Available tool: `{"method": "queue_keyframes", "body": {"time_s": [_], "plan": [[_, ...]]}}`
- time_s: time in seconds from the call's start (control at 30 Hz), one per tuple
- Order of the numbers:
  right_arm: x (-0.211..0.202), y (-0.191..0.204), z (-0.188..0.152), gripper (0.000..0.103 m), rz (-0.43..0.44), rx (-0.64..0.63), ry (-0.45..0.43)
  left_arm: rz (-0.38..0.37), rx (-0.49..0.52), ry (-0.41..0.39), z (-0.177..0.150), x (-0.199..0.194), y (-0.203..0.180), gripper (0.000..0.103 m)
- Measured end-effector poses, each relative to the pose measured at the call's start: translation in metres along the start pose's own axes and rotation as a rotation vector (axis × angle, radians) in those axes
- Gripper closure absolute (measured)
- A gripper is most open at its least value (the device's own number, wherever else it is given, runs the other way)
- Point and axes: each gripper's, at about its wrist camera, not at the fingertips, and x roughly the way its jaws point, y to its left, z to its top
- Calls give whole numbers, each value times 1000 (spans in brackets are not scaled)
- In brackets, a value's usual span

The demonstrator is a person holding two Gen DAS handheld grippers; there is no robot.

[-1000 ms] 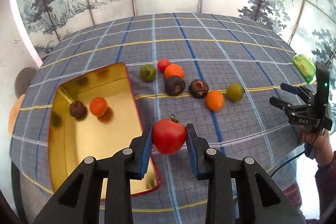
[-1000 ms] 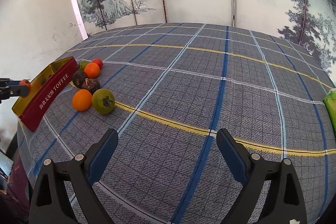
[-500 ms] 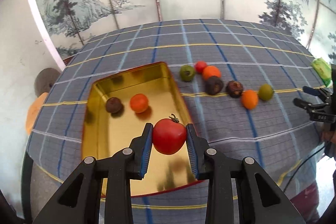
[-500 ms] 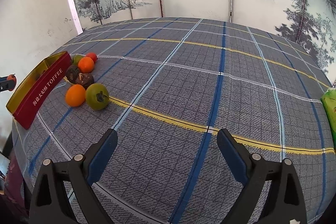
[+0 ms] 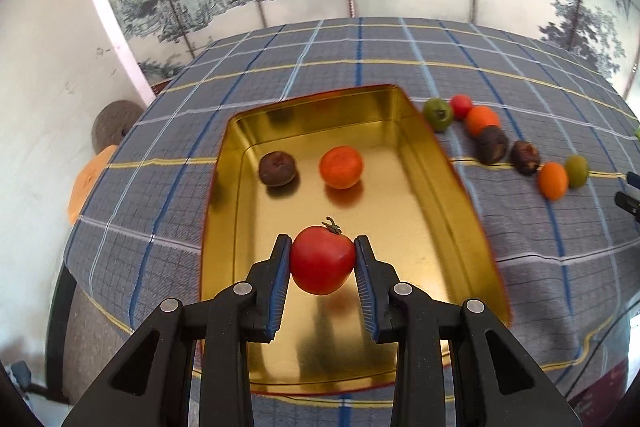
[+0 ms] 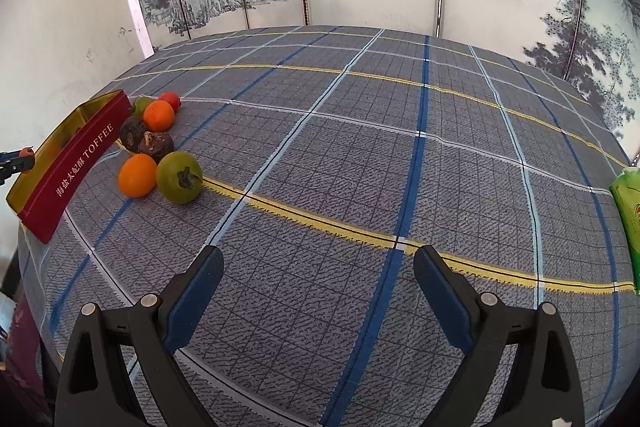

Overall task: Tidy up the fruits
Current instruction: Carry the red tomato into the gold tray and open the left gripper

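Plaid-clothed counter (image 5: 360, 59); gold-lined rectangular toffee tin (image 5: 452, 187), frame centre, holds two fruits. Left claw (image 5: 322, 261) grips round red tomato (image 5: 322, 259) above tin's near end. Right claw (image 6: 318, 273) agape, empty. Step: deposit. Next: lower, release inside.

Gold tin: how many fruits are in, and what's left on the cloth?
Two are in the gold tin: a brown fruit and an orange one. The left gripper holds a red tomato over the tin, unreleased. Seven fruits still sit on the cloth. The right gripper is open and empty.
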Motion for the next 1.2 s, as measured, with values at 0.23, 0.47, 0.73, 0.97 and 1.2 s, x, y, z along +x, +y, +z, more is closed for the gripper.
{"method": "queue_keyframes", "body": {"time_s": [0.23, 0.47, 0.73, 0.97, 1.2], "plan": [[0, 1, -1, 8, -2, -1, 5, 16, -21, 20, -3, 10, 10, 70], [1, 1, 0, 8, -2, 0, 5, 38, -29, 23, -3, 16, 15, 70], [1, 1, 1, 5, -2, -1, 8, 51, -41, 35, -4, 23, 23, 70], [2, 1, 0, 5, -2, 0, 10, 62, -43, 34, -3, 26, 27, 70], [2, 0, -1, 5, -2, 0, 14, 72, -42, 32, 0, 28, 29, 70]]}}
